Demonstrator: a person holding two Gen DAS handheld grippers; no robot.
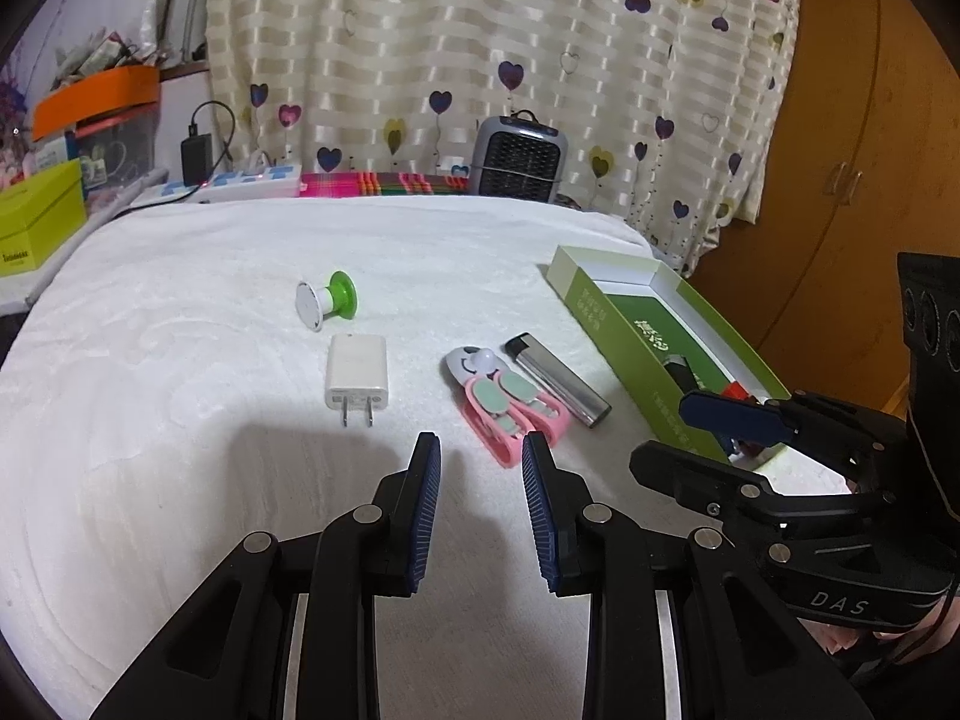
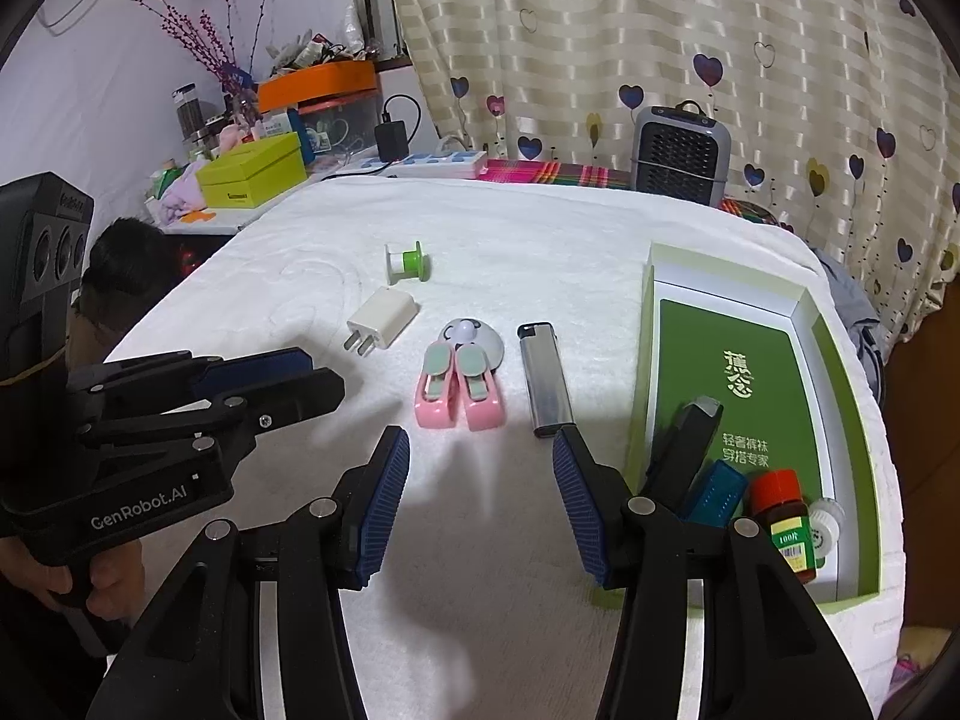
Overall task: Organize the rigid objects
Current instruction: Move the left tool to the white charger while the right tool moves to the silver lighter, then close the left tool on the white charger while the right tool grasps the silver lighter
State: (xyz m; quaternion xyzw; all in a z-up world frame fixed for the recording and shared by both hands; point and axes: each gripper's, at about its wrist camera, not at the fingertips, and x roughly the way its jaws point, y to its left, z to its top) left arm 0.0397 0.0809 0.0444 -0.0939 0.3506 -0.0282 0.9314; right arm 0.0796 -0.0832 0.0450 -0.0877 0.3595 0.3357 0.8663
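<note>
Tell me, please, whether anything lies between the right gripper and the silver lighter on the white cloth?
Nothing visible does. The right gripper is open with only bare white cloth ahead of it, up to the silver lighter. The pink clip lies left of the lighter, the green box right.

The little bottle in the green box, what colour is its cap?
The little bottle has a red-orange cap, seen best in the right wrist view, inside the green box.

White cloth [image 2: 480,570] lies bare ahead of both grippers. At twelve o'clock, pink clip [image 2: 459,393], lighter [image 2: 545,381] and charger [image 2: 384,319] crowd the lane. Green box [image 2: 840,372] walls off three o'clock.
</note>
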